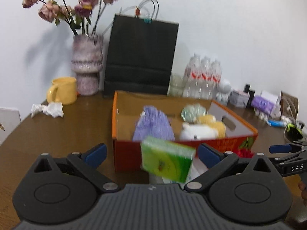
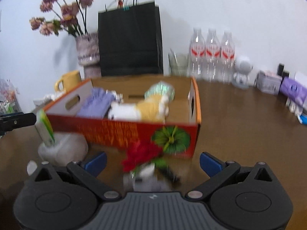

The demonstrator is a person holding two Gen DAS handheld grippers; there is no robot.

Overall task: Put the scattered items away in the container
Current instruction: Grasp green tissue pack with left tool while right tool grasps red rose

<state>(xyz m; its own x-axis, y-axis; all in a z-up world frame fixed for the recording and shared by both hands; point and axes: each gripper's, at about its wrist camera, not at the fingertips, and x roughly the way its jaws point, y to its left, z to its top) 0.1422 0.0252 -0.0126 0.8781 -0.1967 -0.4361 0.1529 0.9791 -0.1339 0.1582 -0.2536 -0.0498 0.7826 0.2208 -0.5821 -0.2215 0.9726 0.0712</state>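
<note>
An open red-and-orange cardboard box (image 1: 220,143) (image 2: 122,132) stands on the brown table. It holds a purple cloth (image 1: 153,124), a white-and-yellow plush toy (image 1: 201,130) (image 2: 142,109) and a greenish round item (image 1: 192,112). A green packet (image 1: 167,159) (image 2: 45,126) stands tilted on a white pack (image 2: 63,149) in front of the box, between the jaws of my open left gripper (image 1: 151,153), untouched by the pads. My right gripper (image 2: 152,162) is open over a red flower (image 2: 142,154) and a small white item just in front of the box.
A black paper bag (image 1: 140,57), a vase of dried flowers (image 1: 87,67), a yellow mug (image 1: 63,93), crumpled paper (image 1: 48,110), water bottles (image 1: 203,76) and small boxes (image 1: 262,103) line the back of the table by the wall.
</note>
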